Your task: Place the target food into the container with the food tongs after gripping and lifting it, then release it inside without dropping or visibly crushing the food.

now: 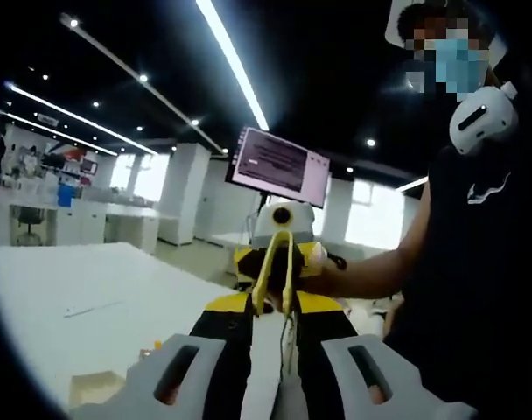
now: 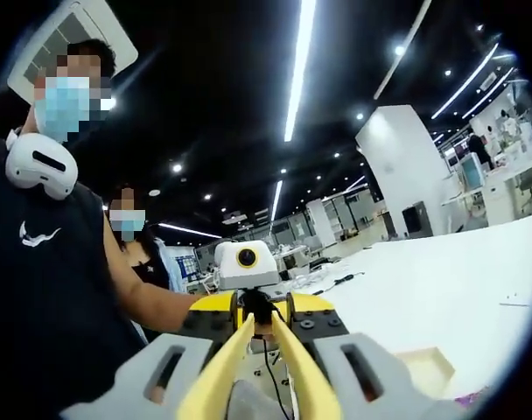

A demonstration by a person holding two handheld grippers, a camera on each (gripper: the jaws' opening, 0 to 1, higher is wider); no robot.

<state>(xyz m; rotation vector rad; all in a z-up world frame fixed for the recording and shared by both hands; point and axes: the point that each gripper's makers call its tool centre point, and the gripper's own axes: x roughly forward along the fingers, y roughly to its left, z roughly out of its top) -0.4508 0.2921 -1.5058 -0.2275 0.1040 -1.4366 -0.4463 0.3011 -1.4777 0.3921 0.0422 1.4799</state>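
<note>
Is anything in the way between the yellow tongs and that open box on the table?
Nothing visible. The yellow tongs run between the fingers of the right gripper, above the white table. The open box lies just beside them, uncovered. I can't make out any food.

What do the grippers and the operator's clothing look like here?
Both the left gripper and the right gripper have pale grey slotted jaws on yellow-and-black bodies, with thin black cables. The person wears a dark sleeveless top with a small white logo.
</note>
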